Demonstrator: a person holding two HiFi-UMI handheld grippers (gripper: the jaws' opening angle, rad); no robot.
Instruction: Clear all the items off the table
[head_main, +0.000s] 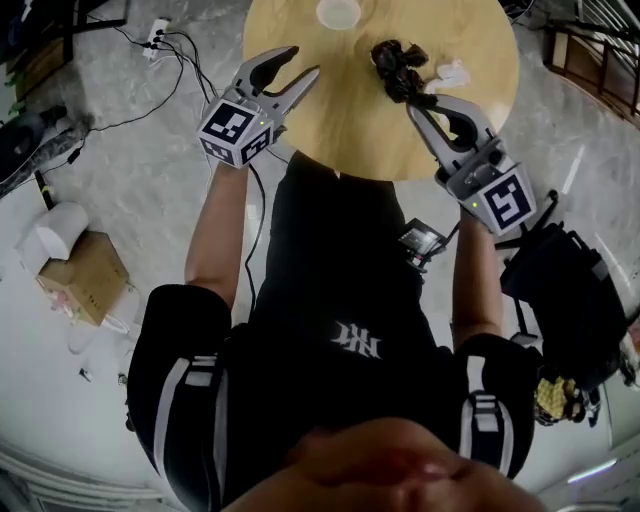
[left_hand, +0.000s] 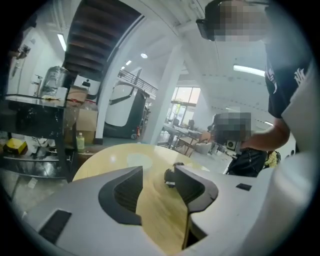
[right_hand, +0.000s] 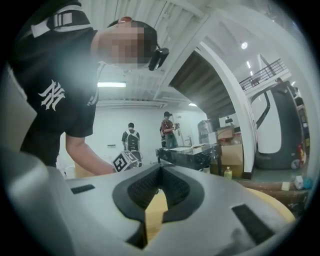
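The person (head_main: 330, 330) in a black shirt stands at the near edge of a round wooden table (head_main: 330, 130), an arm stretched out on each side; on the floor to the left lie a cardboard box (head_main: 85, 275) and a white roll (head_main: 60, 228), and to the right sits a black bag (head_main: 570, 300).

The left gripper (head_main: 305, 60) is over the table's near-left edge and points in toward the middle; its jaws stand apart, and its own view (left_hand: 159, 172) shows only bare tabletop in the gap. The right gripper (head_main: 416, 103) is over the near-right edge and angles in toward the far left; its jaws are together with nothing between them, as the right gripper view (right_hand: 159, 167) shows.

Just beyond the right gripper's tip lies a dark crumpled thing (head_main: 398, 65), right of the table's centre; its long axis runs near to far, with the near end slanting toward the near-right edge and the far end toward the middle of the far edge; whether the closed tip touches that near end cannot be told. In the left gripper view the dark thing (left_hand: 170, 176) peeps out beside the right-hand jaw.

Just beside it, toward the right edge, is a small white crumpled piece (head_main: 452, 72); at the far edge, well apart from both, sits a white round dish (head_main: 338, 12); beyond the far-left edge cables (head_main: 190, 60) trail on the floor.
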